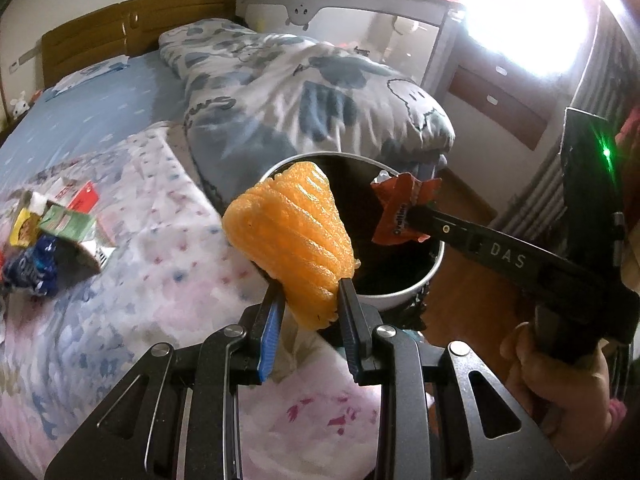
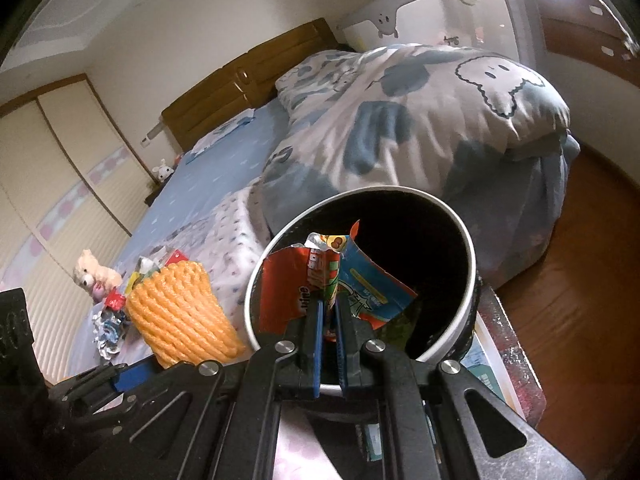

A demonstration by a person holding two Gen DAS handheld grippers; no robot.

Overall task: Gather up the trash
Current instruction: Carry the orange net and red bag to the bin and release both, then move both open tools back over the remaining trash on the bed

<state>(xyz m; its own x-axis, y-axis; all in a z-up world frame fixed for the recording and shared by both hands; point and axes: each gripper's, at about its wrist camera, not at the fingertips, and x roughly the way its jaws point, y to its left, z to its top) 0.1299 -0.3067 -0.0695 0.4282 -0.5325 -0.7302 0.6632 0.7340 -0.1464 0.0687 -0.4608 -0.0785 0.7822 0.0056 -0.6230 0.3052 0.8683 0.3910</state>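
Note:
My left gripper [image 1: 310, 290] is shut on an orange foam fruit net [image 1: 294, 240], held up just in front of the white trash bin [image 1: 404, 294] with its black liner. From the right, my right gripper [image 1: 412, 216] is shut on a crumpled orange and blue snack wrapper [image 1: 396, 210] over the bin's mouth. In the right wrist view the right gripper [image 2: 329, 300] pinches that wrapper [image 2: 320, 280] above the bin [image 2: 466, 240], and the foam net [image 2: 180, 312] hangs to the left. More trash lies in a pile [image 1: 48, 228] on the bed.
The bin stands at the bed's edge beside a bundled grey-blue duvet [image 1: 304, 96]. A wooden headboard [image 1: 132, 28] and a grey bed rail [image 1: 348, 12] lie beyond. A small plush toy [image 2: 94, 276] sits on the floral sheet. Wooden floor [image 2: 580, 280] spreads to the right.

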